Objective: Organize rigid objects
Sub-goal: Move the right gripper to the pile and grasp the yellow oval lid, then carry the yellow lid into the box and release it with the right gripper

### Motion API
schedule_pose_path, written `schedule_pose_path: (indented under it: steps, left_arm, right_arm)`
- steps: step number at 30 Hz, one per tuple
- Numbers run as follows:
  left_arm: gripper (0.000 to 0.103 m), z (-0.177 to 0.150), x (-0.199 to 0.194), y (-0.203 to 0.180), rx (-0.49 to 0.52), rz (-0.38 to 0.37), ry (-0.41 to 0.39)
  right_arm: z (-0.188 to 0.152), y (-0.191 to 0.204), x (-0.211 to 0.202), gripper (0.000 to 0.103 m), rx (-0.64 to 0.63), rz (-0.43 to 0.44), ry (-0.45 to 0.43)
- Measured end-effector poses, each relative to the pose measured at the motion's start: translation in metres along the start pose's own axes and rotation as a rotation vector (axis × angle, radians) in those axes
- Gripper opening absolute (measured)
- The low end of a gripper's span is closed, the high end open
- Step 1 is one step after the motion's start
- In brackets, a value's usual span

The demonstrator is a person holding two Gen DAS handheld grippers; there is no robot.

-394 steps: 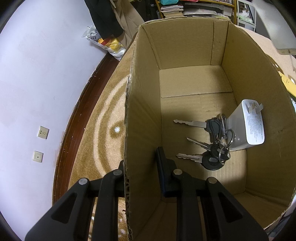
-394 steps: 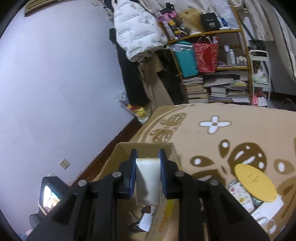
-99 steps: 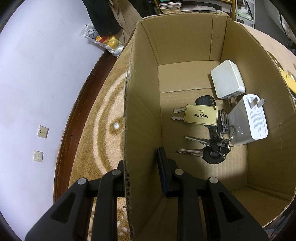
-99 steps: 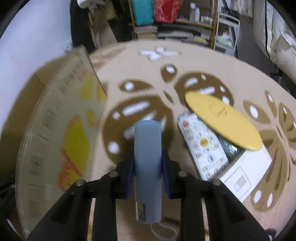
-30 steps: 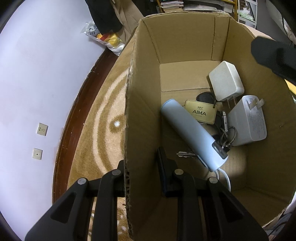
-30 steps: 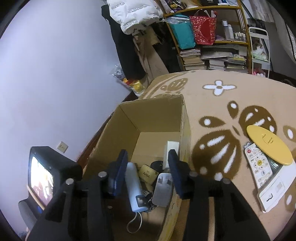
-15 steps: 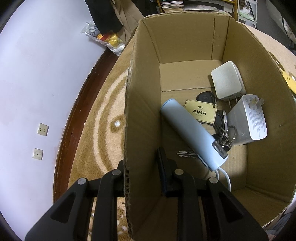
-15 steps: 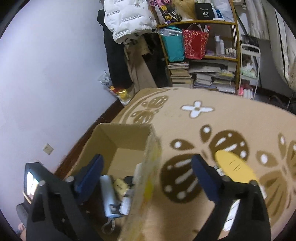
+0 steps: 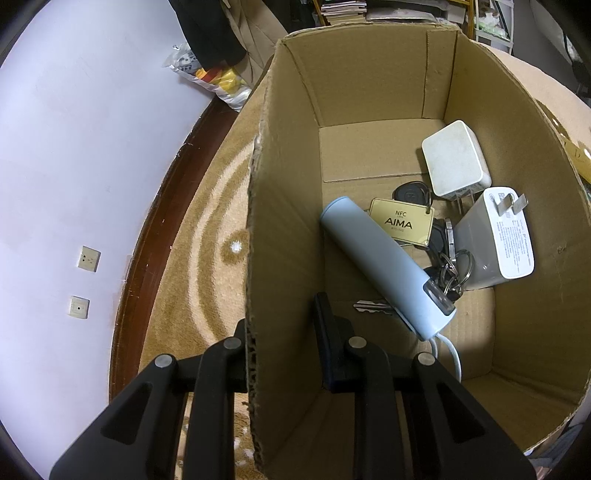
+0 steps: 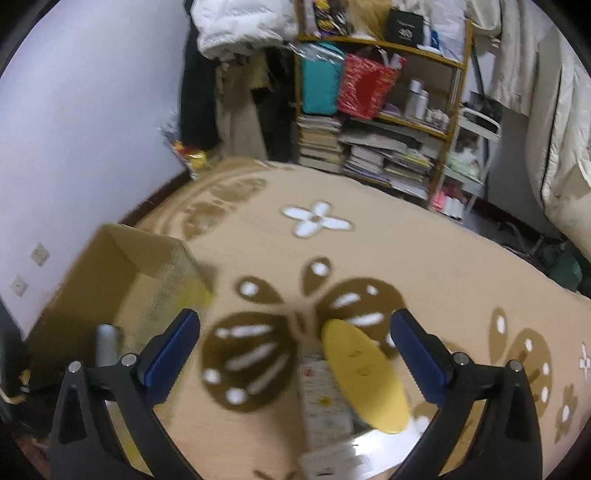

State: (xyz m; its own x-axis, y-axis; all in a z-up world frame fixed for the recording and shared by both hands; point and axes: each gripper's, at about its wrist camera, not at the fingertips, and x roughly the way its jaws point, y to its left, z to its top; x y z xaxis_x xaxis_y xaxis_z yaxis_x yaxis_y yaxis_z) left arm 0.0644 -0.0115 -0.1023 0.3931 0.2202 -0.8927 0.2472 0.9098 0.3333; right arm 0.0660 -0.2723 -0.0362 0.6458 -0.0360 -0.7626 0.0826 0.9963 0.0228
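My left gripper (image 9: 284, 325) is shut on the near wall of the cardboard box (image 9: 280, 229), one finger outside, one inside. In the box lie a light blue cylinder (image 9: 384, 258), a gold AIMA key tag (image 9: 400, 221) with keys (image 9: 448, 273), and two white chargers (image 9: 456, 164) (image 9: 498, 236). My right gripper (image 10: 293, 343) is wide open and empty above the carpet, right of the box (image 10: 122, 273). Ahead of it lie a yellow oval lid (image 10: 364, 373) and a white remote (image 10: 325, 402). The view is blurred.
A patterned beige carpet (image 10: 424, 258) covers the floor. A cluttered bookshelf (image 10: 384, 122) and hanging clothes (image 10: 236, 33) stand at the back. A white wall (image 9: 74, 147) with sockets runs along the left, past a dark wooden edge (image 9: 147, 236).
The right gripper placed the blue cylinder in the box, opened wide, and has swung right and away toward the yellow lid and remote. The left gripper and box have not moved.
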Motion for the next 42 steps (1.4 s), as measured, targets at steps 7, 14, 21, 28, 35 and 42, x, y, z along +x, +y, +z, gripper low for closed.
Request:
schedule_pose_path:
  steps: [7,14,21,28,35,42]
  left_arm:
    - [0.022,0.0,-0.001,-0.002,0.003,0.005,0.0]
    - [0.022,0.0,-0.002,-0.002,0.004,0.008,0.0]
    - [0.022,-0.001,-0.003,-0.004,0.007,0.011,0.0]
    - [0.022,-0.001,-0.003,-0.004,0.008,0.012,-0.001]
    - [0.022,-0.001,-0.003,-0.004,0.009,0.013,0.0]
    - [0.022,-0.001,-0.003,-0.004,0.009,0.013,-0.001]
  right_arm:
    - [-0.018,-0.032,0.033,0.103,0.048,-0.008,0.07]
    - [-0.039,-0.048,0.059,0.103,0.078,0.021,0.115]
    - [-0.047,-0.054,0.075,0.091,0.09,0.02,0.155]
    - [-0.053,-0.055,0.083,0.072,0.07,0.001,0.176]
    - [-0.053,-0.05,0.082,0.063,0.039,0.009,0.172]
    - [-0.055,-0.038,0.084,0.063,0.002,0.025,0.185]
